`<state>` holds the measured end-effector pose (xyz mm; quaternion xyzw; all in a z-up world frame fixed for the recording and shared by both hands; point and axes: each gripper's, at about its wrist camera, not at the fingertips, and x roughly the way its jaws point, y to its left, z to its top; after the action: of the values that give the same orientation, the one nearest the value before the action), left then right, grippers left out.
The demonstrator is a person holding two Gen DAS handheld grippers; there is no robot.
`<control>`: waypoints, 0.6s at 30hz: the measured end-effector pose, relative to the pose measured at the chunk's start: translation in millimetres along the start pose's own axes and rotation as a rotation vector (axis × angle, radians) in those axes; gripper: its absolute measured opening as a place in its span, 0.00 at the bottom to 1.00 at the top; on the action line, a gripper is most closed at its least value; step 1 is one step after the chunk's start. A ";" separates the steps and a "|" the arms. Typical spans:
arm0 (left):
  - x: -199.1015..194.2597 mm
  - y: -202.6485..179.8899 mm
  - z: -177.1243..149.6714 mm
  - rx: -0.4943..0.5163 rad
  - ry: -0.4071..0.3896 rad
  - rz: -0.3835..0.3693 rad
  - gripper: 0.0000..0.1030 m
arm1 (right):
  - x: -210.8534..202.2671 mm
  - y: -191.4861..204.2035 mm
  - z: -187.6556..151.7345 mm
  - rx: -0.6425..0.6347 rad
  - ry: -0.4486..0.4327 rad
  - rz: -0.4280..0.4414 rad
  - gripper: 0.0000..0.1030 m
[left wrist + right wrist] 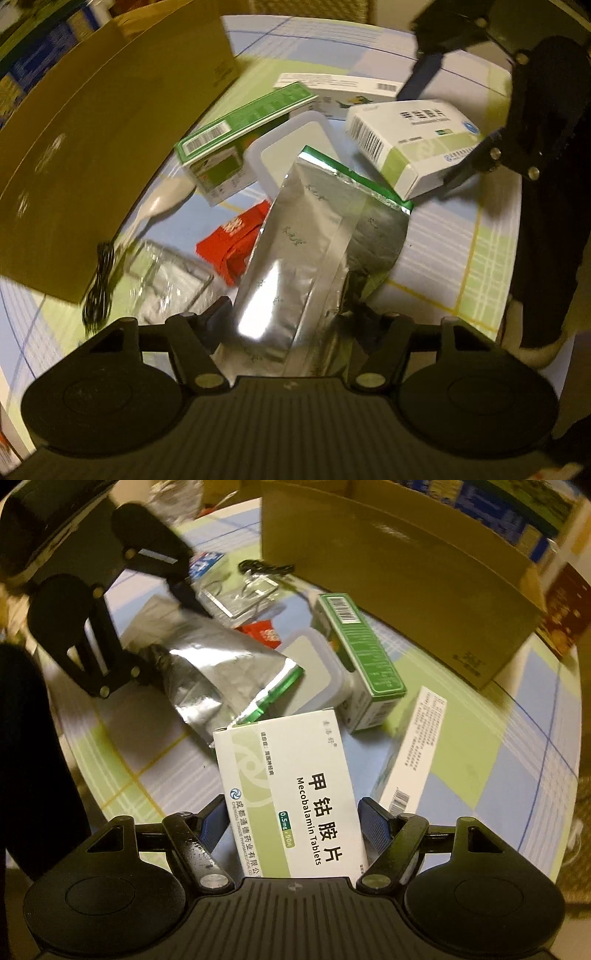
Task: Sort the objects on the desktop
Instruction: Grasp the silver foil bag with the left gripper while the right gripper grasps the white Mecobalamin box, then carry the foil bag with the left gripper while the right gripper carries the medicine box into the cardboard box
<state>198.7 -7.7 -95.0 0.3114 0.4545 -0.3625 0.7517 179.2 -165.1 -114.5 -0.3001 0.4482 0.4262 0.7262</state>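
My left gripper [291, 317] is shut on a silver foil pouch [295, 236] with a green edge, which sticks out forward over the pile. In the right wrist view the same pouch [214, 664] hangs from the left gripper [166, 635] at the upper left. My right gripper [293, 812] is shut on a white and green Mecobalamin tablet box [295, 782]. The left wrist view shows that box [410, 144] held above the table by the right gripper [443, 125] at the upper right.
On the checked tablecloth [454, 258] lie a green box [240, 125], a long white box [332, 86], a white lidded container [295, 144], a red packet [236, 240], a clear plastic case [166, 280], a spoon [162, 203] and a black cable [98, 288]. A large cardboard box [92, 166] stands on the left.
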 end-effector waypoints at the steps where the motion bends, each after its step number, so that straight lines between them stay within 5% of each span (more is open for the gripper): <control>1: -0.4 0.7 -0.3 -0.020 0.003 0.003 0.61 | -2.2 -0.5 -1.3 0.022 -0.007 -0.004 0.70; 18: -43.4 7.8 9.9 -0.338 -0.033 0.073 0.60 | -48.9 -6.2 -2.6 0.300 -0.212 -0.059 0.70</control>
<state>195.6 0.0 -50.6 0.1909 0.4849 -0.2585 0.8134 172.2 -187.2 -70.9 -0.1550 0.4188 0.3624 0.8181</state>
